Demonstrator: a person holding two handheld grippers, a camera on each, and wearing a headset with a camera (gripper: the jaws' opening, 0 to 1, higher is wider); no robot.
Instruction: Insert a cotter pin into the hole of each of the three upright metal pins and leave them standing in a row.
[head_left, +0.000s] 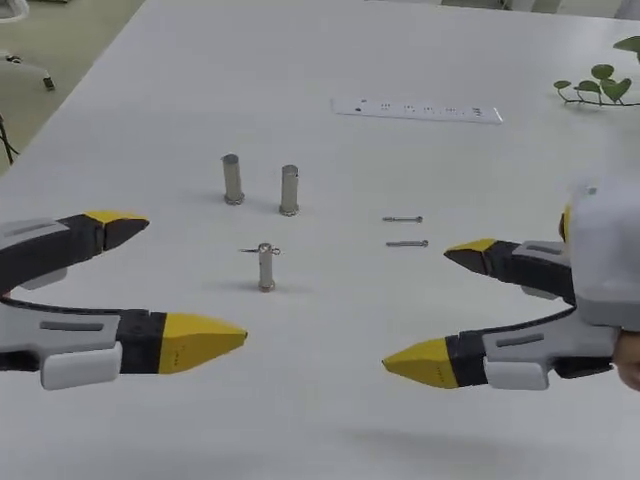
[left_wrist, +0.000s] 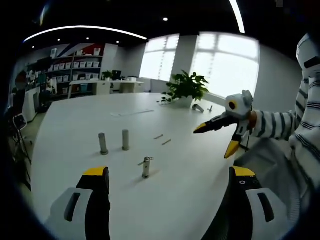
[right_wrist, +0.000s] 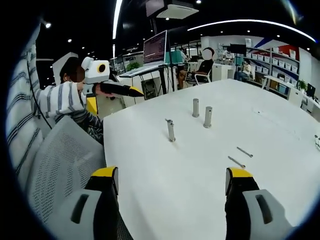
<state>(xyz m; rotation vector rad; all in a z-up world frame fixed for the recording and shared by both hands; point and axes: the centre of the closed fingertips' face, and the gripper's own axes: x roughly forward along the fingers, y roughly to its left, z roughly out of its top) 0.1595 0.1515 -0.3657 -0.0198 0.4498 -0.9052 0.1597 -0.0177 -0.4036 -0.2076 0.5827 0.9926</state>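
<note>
One of three complete. The fitted pin (head_left: 266, 268), left of centre in the head view, carries an inserted cotter pin (head_left: 258, 250) through its hole. Above it stand the left bare pin (head_left: 233, 180) and the right bare pin (head_left: 289, 190), unfilled; the three form a triangle, not a row. The upper cotter pin (head_left: 402, 219) and lower cotter pin (head_left: 407, 243) lie loose right of centre. The left gripper (head_left: 195, 280), lower left, and right gripper (head_left: 415, 308), lower right: jaws wide apart, holding and touching nothing.
</note>
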